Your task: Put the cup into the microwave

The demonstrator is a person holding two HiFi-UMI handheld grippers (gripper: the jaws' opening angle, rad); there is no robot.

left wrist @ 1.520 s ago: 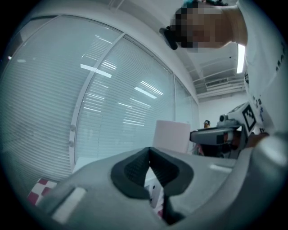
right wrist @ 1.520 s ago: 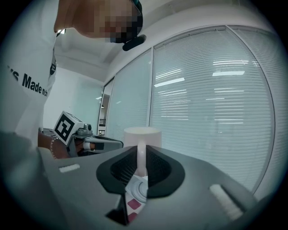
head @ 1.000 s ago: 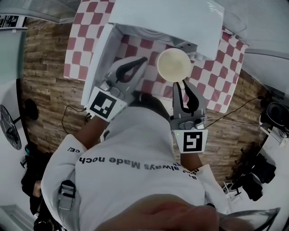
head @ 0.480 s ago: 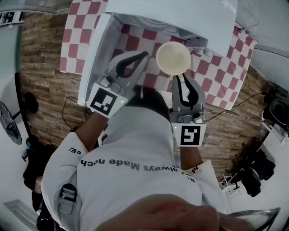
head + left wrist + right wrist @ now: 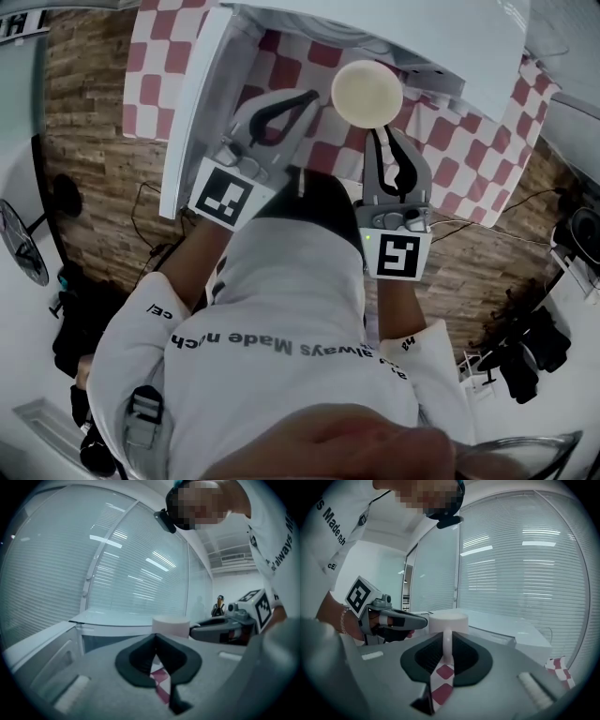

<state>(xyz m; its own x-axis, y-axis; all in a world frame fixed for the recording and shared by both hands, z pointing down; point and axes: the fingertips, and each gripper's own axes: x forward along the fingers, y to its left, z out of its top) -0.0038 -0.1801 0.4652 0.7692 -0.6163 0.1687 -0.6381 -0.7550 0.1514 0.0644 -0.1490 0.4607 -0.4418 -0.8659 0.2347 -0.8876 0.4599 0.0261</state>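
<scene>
**Cream round cup (image 5: 367, 92) held by its handle at the microwave's open front**

The cup is off the surface, rim up, right at the front edge of the white box-shaped microwave (image 5: 412, 28). Whether it has crossed into the cavity, I cannot tell.

My right gripper (image 5: 382, 131) has it. Its two dark fingers are pressed on the thin white handle, and the cup body stands just past their tips, on the microwave side. In the right gripper view the handle runs upright between the pads, with the cup (image 5: 448, 620) above them.

My left gripper (image 5: 302, 96) is beside the cup, toward the microwave's white door (image 5: 192, 112), which is swung open. Its fingertips meet with nothing between them. Its own view shows the cup (image 5: 171, 626) beyond those closed tips.

The microwave sits on a red-and-white checked tablecloth (image 5: 450, 155). Brown wood-plank flooring (image 5: 94, 141) shows to either side of it.
</scene>
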